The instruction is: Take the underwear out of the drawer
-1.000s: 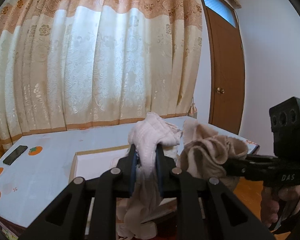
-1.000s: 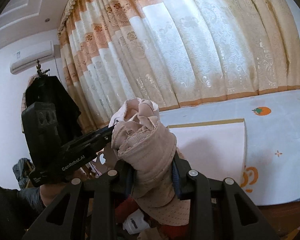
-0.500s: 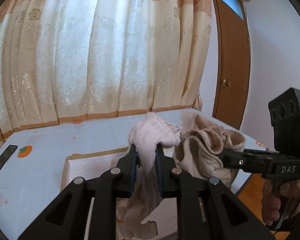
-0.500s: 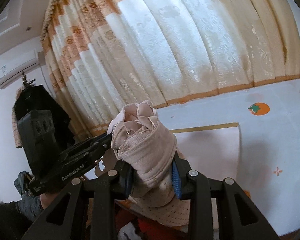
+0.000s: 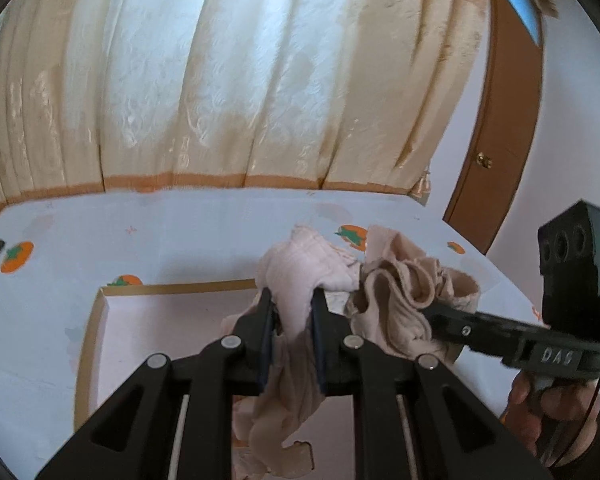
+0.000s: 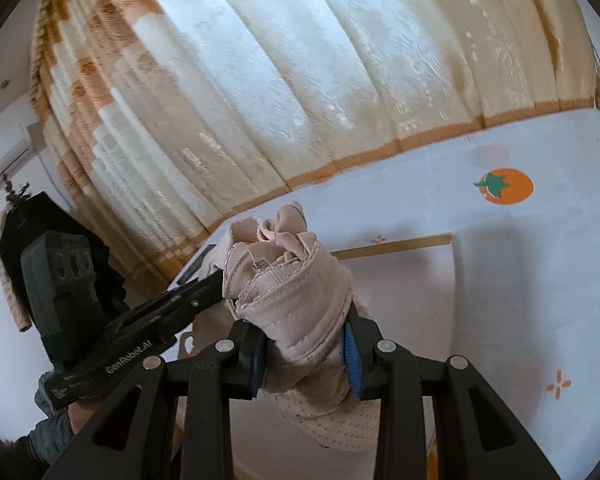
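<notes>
underwear is bunched in the air above the pale box on the bed. left gripper is clamped on its pinkish part; right gripper is clamped on its beige part. curtain behind.

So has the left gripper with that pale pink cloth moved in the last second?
Yes. The left gripper, shut on the pale pink underwear, has swung toward the bed: the brown door slid rightward and the flat box came closer.

Backlit cream-and-orange curtain, brown wooden door at right, white wall, bed sheet printed with orange fruit
</notes>
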`<control>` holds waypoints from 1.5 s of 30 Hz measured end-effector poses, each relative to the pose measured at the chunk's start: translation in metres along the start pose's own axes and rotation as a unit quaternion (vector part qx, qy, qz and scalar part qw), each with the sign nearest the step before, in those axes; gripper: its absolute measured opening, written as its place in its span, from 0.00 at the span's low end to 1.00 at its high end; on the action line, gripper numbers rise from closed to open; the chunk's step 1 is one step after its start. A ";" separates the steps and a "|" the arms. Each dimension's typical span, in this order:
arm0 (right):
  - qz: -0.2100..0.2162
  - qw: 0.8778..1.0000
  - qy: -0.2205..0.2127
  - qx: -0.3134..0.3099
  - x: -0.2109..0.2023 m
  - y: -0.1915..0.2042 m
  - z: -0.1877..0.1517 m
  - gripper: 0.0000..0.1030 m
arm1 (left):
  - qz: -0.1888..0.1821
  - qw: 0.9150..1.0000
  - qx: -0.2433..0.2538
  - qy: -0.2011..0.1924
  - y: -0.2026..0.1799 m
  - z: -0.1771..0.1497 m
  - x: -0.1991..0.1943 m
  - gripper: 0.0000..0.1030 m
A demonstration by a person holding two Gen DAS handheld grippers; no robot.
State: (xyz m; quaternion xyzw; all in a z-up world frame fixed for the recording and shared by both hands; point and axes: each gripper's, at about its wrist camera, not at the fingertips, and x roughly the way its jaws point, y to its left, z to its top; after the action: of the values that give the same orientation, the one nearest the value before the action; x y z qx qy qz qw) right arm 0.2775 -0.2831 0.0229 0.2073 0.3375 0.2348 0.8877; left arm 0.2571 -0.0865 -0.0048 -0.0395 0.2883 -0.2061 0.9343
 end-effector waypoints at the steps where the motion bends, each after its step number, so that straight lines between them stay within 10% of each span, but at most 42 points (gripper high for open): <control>1: -0.004 1.000 0.003 0.003 0.005 -0.004 0.003 0.33 | 0.000 1.000 -0.008 0.004 0.003 0.002 0.005 0.14; 27: -0.101 0.993 0.051 0.032 0.074 -0.049 0.043 0.37 | 0.012 0.994 -0.083 0.073 0.024 0.014 0.097 0.17; 33: -0.118 0.991 0.057 0.019 0.077 -0.046 0.045 0.60 | 0.017 0.994 -0.078 0.069 0.022 0.014 0.093 0.37; 45: -0.157 0.987 0.014 -0.038 0.048 -0.015 0.036 0.68 | 0.040 0.998 -0.030 0.024 0.014 0.009 0.054 0.67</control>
State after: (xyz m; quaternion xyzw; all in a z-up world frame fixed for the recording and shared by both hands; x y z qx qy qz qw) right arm 0.3388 -0.2754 0.0157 0.1151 0.3691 0.1083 0.9159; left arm 0.3072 -0.0962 -0.0283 -0.0509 0.3180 -0.1602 0.9331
